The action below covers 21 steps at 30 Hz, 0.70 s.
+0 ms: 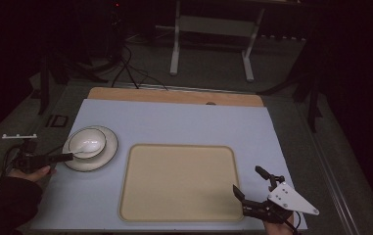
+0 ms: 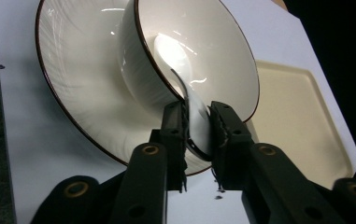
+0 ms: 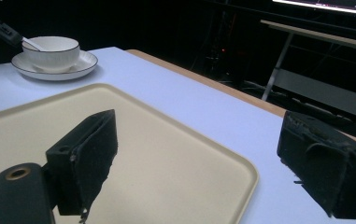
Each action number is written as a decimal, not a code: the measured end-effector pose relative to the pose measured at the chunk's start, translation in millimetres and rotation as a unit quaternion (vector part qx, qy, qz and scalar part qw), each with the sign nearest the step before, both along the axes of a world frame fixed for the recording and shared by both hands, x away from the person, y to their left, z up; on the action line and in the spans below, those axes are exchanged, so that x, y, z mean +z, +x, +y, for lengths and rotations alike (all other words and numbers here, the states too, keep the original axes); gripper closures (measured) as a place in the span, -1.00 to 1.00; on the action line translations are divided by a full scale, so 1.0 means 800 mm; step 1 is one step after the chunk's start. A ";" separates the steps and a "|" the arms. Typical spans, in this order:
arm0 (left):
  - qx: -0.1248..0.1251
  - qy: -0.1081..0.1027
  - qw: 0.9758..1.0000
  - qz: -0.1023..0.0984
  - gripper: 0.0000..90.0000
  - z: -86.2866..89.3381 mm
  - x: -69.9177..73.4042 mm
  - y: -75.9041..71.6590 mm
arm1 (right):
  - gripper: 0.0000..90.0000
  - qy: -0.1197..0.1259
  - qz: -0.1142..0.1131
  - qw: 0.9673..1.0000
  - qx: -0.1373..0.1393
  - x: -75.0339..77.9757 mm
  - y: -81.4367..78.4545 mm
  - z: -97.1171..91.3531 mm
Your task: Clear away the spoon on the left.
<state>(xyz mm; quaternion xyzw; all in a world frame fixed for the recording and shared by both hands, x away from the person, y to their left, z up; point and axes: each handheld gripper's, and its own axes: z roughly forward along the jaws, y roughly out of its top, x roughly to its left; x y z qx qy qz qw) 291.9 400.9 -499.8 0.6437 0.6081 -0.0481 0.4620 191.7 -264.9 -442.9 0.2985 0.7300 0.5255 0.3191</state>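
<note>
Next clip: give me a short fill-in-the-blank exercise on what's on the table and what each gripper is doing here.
1. The left gripper has its jaws closed on the handle of the ____, which lies in the bowl.
2. The bowl stands on a ____ with a dark rim.
3. The right gripper hovers by the beige tray with its jaws ____.
4. The tray holds ____.

Missing words: spoon; plate; open; nothing
</note>
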 end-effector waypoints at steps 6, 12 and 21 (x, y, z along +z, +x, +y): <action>-0.003 -0.004 1.000 -0.001 0.86 -0.004 0.003 0.000 | -0.73 -0.003 0.001 1.000 0.000 0.000 0.000 0.001; -0.004 0.012 1.000 -0.005 0.88 -0.010 0.006 -0.002 | -0.73 -0.002 0.001 1.000 0.000 0.000 0.000 0.000; 0.009 0.037 0.999 -0.022 0.90 -0.018 0.012 -0.011 | -0.73 0.000 0.002 1.000 0.000 0.000 0.002 0.001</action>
